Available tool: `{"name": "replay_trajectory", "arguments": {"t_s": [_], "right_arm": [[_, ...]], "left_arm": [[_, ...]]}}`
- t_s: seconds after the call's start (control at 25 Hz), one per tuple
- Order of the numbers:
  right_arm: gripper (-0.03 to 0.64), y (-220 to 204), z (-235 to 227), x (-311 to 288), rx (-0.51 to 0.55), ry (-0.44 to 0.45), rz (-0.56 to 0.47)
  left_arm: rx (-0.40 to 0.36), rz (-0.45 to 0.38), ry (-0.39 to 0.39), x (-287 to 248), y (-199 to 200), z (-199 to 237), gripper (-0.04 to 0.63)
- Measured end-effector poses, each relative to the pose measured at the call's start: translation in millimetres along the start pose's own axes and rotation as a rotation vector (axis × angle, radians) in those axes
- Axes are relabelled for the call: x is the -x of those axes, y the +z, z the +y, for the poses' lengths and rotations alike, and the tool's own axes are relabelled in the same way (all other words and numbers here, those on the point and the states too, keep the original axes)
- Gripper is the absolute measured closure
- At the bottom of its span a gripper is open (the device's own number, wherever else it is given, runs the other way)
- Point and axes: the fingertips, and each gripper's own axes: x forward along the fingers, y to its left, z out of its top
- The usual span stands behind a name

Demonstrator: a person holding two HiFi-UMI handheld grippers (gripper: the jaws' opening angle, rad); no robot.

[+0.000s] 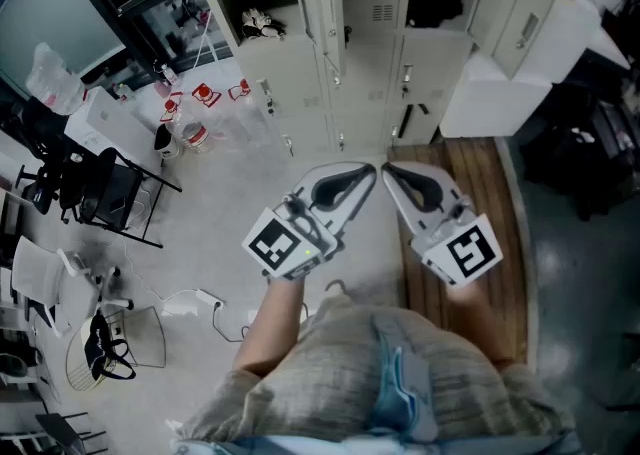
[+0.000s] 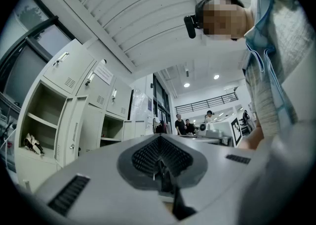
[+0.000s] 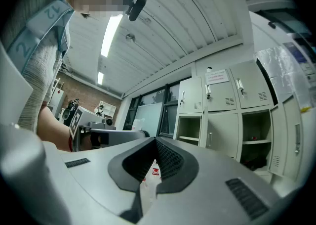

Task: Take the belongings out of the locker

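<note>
Belongings [image 1: 262, 23] indistinct, perhaps shoes.

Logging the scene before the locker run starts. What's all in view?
lockers: one bank, off-white, top; some doors open
bundle: one, black and white, open locker shelf, top left
packs: about three, red and white, floor by lockers
chair: at least one, black, left
bag: one, clear plastic, upper left
box: one, white, right of lockers
board: one, brown wood, floor at right
left gripper: one, grey, centre; shut, empty
right gripper: one, grey, centre; shut, empty
</note>
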Motion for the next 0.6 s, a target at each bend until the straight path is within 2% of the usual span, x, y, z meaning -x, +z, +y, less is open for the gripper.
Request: {"name": "replay_trajectory", "arguments": {"t_s": [0.16, 0.6], "right_arm": [[0.614, -8.8, 1.1, -13.1, 0.010, -0.005, 0.028], [0.614, -17.7, -2.4, -54.1, 0.005, -0.017, 0.041]], "left_arm": [[0.029, -0.021, 0.016, 6.5, -0.8, 14.7, 0.591], [0.003, 0.016, -0.020, 14.6, -7.6, 49.0, 0.591]]}}
